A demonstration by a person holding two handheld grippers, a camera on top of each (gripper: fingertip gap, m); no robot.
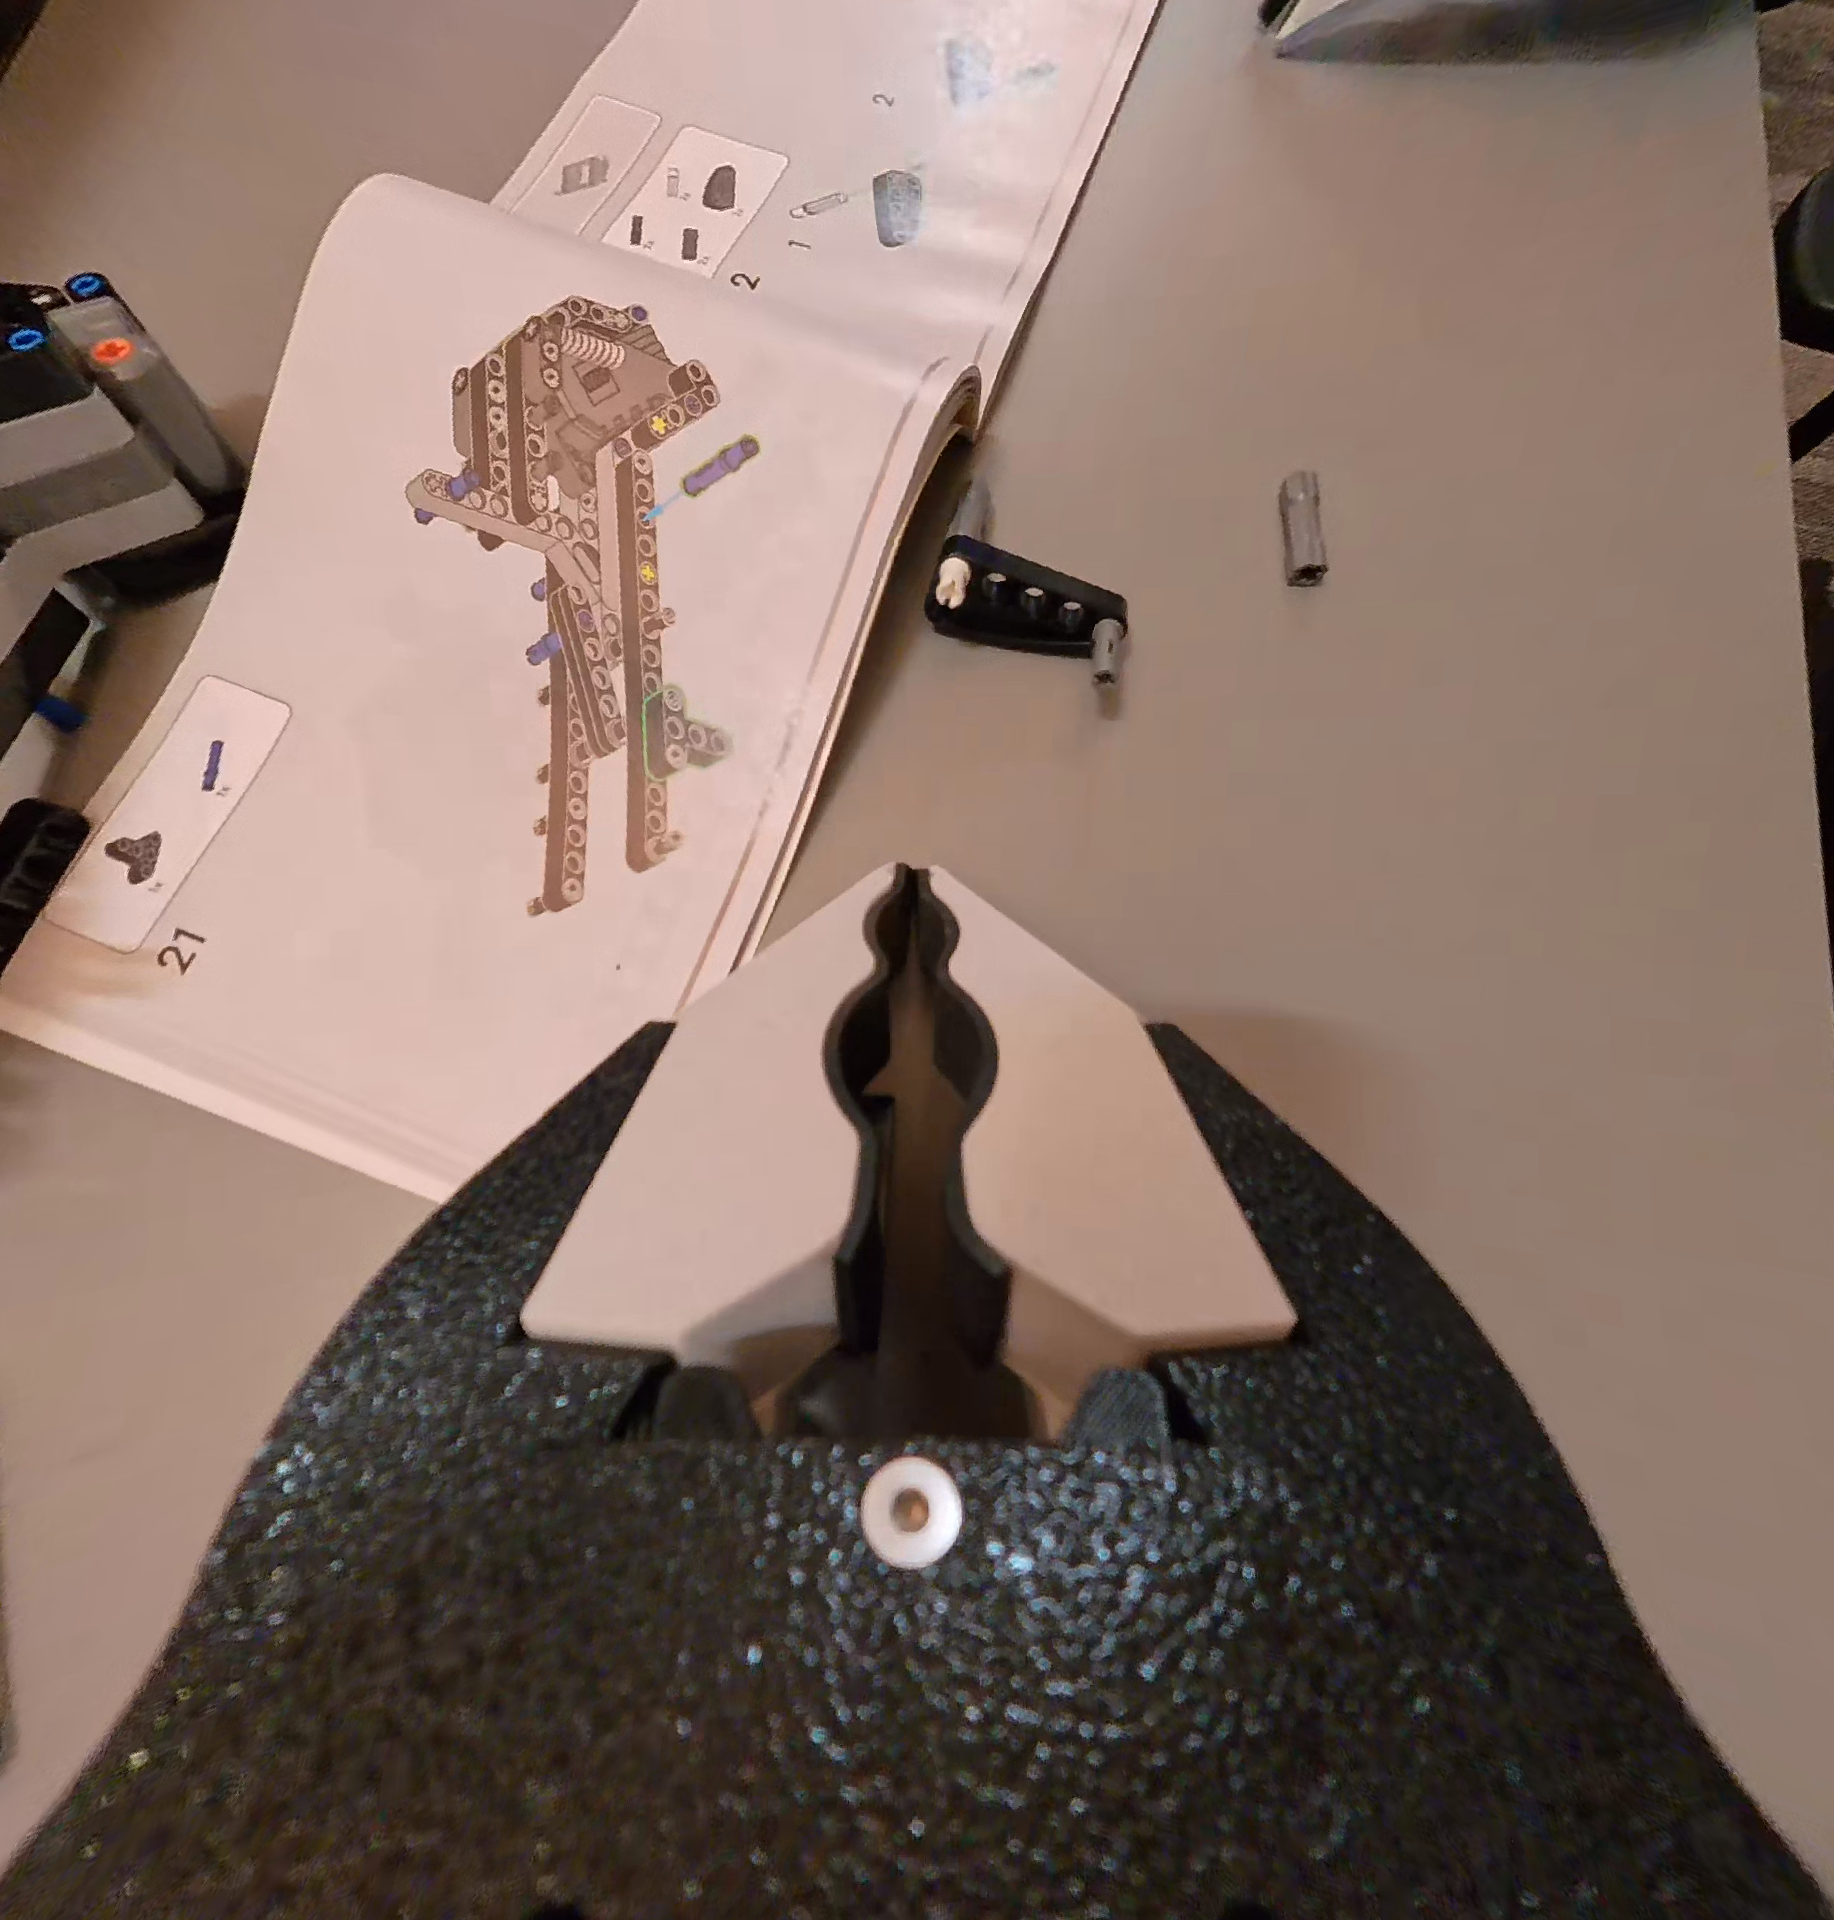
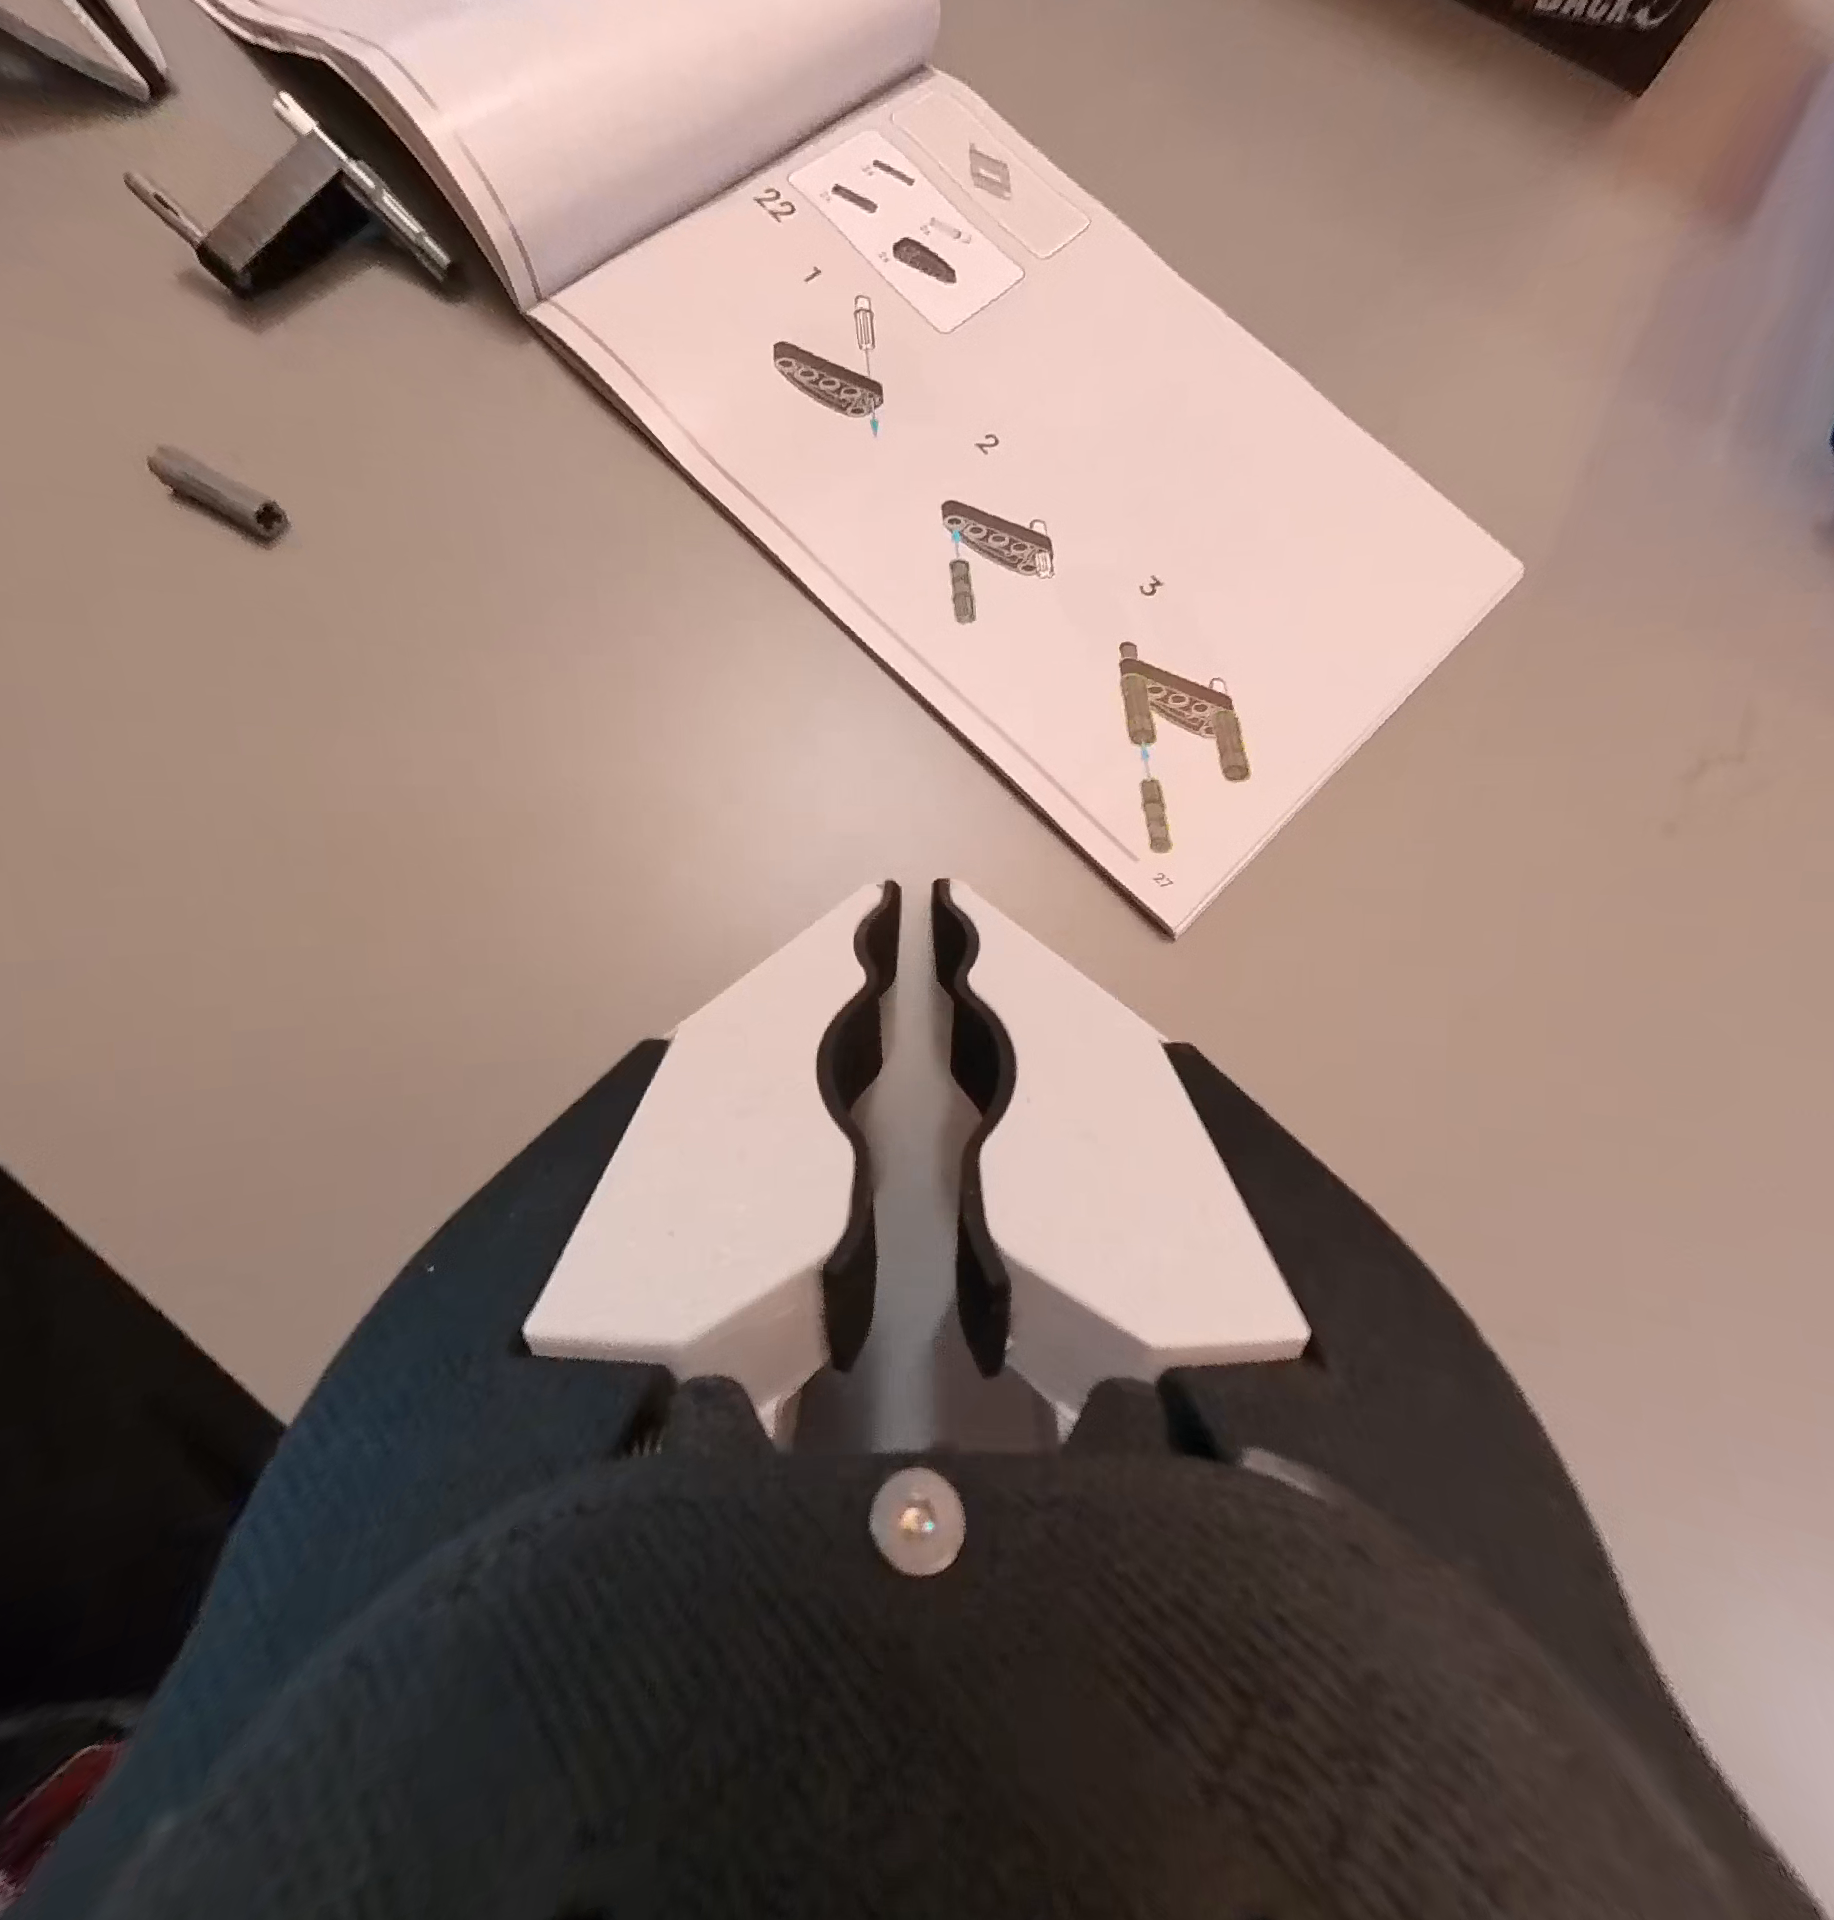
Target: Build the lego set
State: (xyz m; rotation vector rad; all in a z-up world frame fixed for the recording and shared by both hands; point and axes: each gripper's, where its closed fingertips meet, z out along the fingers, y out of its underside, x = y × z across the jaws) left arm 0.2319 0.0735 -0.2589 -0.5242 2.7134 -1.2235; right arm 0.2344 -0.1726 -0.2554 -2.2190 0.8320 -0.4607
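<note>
Lego beam point(image 1: 1027, 608) carries two pins, grey connector point(image 1: 1300, 528) still loose; my left hand-held gripper point(image 1: 905, 883) is closed empty, right hand-held gripper point(image 2: 913, 894) barely parted.

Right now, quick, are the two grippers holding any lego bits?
Left gripper: closed, fingertips touching, nothing held between them.
Right gripper: slightly open, a narrow gap at the tips, nothing held.
</note>
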